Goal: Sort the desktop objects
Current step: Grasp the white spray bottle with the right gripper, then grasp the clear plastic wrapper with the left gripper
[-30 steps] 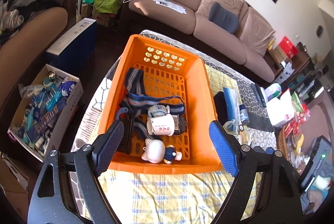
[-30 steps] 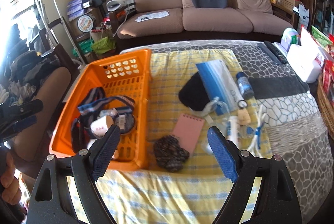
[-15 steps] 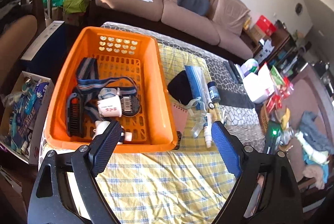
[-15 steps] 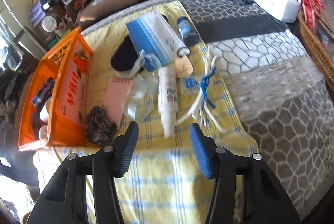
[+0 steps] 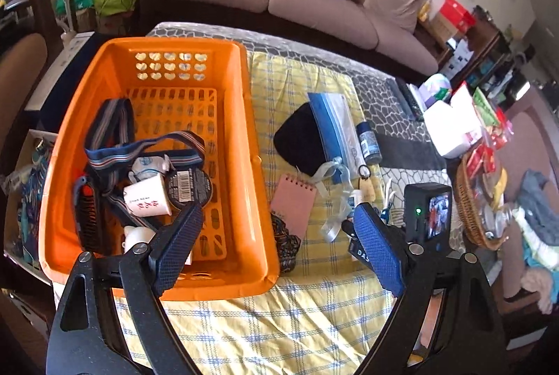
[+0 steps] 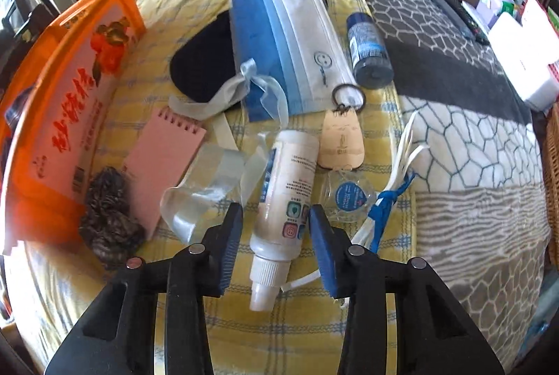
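Orange basket (image 5: 251, 144) first, biggest of the lot: rigid perforated plastic on the left of the yellow checked cloth (image 5: 279, 333), already loaded with a striped strap (image 5: 115, 130), a white cup (image 5: 146, 200), a round black tin (image 5: 188, 189) and a dark comb (image 5: 84, 217). Looks stiff and light; needs no handling, only a clear drop over its rim.

Next down, on the cloth right of the basket: blue-and-white pouch (image 6: 290, 46) lying partly over a black soft case (image 6: 202, 64), both probably limp and light, best pinched at an edge. Pink spiral notepad (image 6: 164, 158), flat and thin, hard to get under except at a corner. Dark scrunchie-like bundle (image 6: 108, 228) against the basket wall, soft, easy anywhere.

White spray bottle (image 6: 286, 189), lying on its side, nozzle toward the camera, directly between the pads of the right gripper (image 6: 276, 249). Jaws parted a little wider than the body, not yet touching. Smooth rounded plastic, likely light, may roll or squirt out of a pinch; best taken across the wide labelled body, not the narrow neck. Clear crinkled film (image 6: 199, 200) just beside it could get caught.

Small blue bottle (image 6: 367, 46), wooden tag on a key ring (image 6: 342, 137), white cords tied with blue (image 6: 391, 196): small and fiddly.

Left gripper (image 5: 276, 249) spread wide, empty, hovering above the basket's near corner.
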A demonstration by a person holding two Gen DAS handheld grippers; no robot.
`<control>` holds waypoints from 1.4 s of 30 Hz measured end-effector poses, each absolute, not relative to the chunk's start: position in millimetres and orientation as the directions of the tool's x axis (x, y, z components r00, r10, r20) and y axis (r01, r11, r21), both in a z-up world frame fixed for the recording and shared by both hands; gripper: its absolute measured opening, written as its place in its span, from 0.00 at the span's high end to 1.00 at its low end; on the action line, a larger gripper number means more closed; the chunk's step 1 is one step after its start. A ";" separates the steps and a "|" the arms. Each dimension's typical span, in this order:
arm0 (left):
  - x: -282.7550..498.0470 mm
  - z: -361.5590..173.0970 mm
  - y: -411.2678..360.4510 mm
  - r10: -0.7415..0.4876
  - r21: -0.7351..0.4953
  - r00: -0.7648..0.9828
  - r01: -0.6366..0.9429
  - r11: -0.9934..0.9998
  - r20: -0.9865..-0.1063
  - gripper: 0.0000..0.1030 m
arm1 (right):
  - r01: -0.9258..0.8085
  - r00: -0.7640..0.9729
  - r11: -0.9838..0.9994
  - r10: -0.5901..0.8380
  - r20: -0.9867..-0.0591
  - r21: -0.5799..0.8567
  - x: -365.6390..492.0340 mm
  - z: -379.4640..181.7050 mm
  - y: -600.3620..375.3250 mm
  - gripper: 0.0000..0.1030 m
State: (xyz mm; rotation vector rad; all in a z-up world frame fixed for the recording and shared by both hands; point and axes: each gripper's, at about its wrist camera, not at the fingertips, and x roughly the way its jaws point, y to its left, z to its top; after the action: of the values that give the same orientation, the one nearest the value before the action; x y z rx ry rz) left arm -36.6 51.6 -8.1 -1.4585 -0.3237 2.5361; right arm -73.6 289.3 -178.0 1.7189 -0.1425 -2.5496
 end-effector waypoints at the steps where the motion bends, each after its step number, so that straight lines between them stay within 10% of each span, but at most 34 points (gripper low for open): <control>1: -36.0 -7.7 55.0 0.270 -0.273 -0.497 -0.069 -0.959 -0.824 0.16 | -0.016 -0.369 -0.990 -0.122 -0.922 0.138 -75.0 -181.8 291.6 0.61; 28: -38.9 -74.7 197.3 0.227 -0.114 -0.318 -0.337 -0.934 -0.921 0.15 | -0.267 -0.672 -0.807 -0.235 -0.702 0.526 -18.9 -64.5 420.2 0.71; 38: -104.1 -169.3 233.9 -0.036 0.115 -0.307 -0.243 -0.963 -0.951 0.16 | -0.269 -0.681 -0.797 -0.240 -0.692 0.541 -11.9 -60.0 441.3 0.71; 41: -112.4 -169.4 233.5 0.005 0.072 -0.315 -0.233 -0.970 -0.949 0.28 | -0.272 -0.670 -0.806 -0.234 -0.705 0.526 -13.7 -61.7 441.2 0.71; 42: -113.8 -165.1 232.6 0.048 0.029 -0.319 -0.232 -0.972 -0.946 0.46 | -0.272 -0.665 -0.809 -0.234 -0.709 0.522 -14.2 -62.8 439.9 0.71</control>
State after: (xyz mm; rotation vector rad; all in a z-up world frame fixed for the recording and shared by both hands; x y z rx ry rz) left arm -113.8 232.6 -165.1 -1.7186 0.2380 2.4078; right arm -14.2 439.9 -62.8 1.2938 -0.9780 -2.7163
